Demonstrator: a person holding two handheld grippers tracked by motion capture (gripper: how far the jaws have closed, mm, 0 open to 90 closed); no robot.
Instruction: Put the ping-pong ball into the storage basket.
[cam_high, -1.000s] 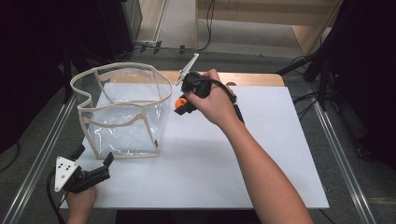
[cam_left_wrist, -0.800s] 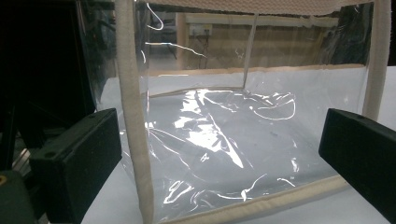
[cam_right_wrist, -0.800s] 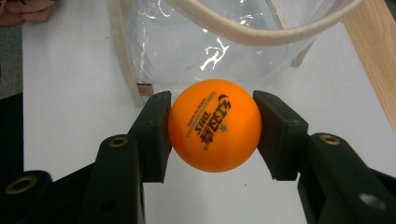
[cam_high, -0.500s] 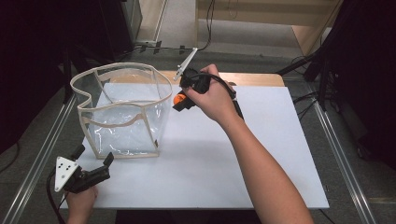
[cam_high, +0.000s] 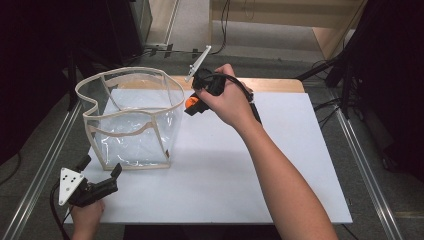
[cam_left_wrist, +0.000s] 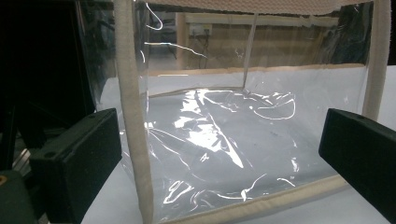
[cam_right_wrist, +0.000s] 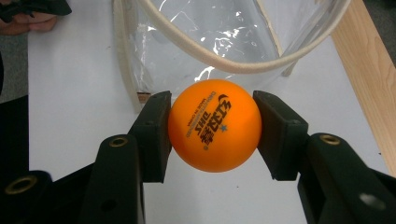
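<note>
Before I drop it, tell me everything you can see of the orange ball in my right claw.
The orange ball is a smooth, matt ping-pong ball with dark printed lettering and a small star facing the camera. It looks whole, without dents. The right claw clamps it between both black jaws, off the white table, just outside the rim of the clear bag. Only the jaws touch it.

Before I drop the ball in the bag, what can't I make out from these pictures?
- High view: most of the orange ball, hidden by the right gripper and hand.
- Right gripper view: the clear bag is cut off by the top edge, so its far rim is hidden.
- Left gripper view: the bag's opening is cut off by the top edge; glare blurs its floor, so any contents are unsure.
- High view: the left gripper jaw tips are too small to judge.
</note>
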